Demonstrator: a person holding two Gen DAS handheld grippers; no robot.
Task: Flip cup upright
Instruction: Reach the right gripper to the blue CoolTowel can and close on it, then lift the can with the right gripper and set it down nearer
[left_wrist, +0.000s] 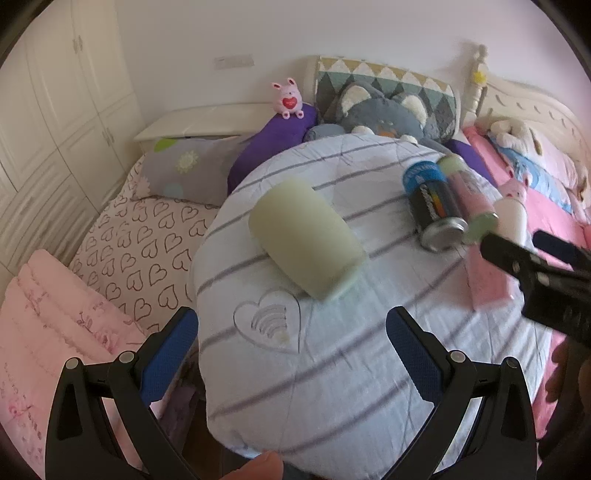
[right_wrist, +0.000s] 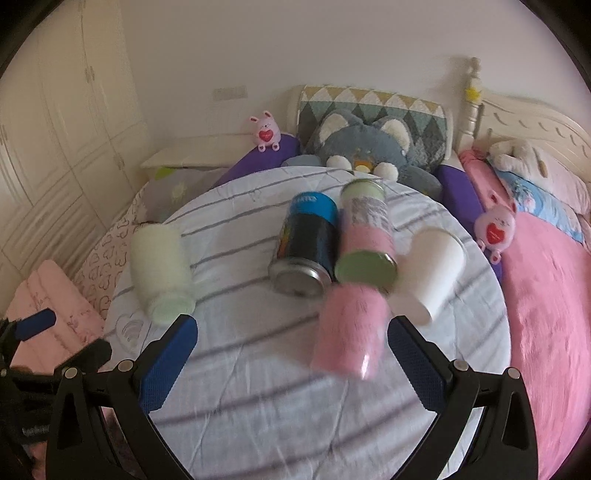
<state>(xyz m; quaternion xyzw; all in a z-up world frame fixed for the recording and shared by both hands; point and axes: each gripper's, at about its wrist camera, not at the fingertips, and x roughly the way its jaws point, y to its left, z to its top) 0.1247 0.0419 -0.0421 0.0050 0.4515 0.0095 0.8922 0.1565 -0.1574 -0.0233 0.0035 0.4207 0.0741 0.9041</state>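
Cups all lay on their sides on the striped quilt (right_wrist: 295, 406), none righted: a pale green cup (left_wrist: 306, 240), a matte pink cup (right_wrist: 349, 332), a white paper cup (right_wrist: 428, 273). I had my left gripper (left_wrist: 291, 354) and right gripper (right_wrist: 291, 354) spread wide, empty. Two glossy cans (right_wrist: 332, 240) rested between them.

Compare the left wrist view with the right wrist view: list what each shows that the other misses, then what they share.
Only the left wrist view shows the right gripper reaching in, open, and a fingertip at the bottom edge.
Only the right wrist view shows the whole pink cup and the white cup unobstructed, both lying down.
Both show the pale green cup on its side, the dark can, the pink-and-green can and the striped quilt.
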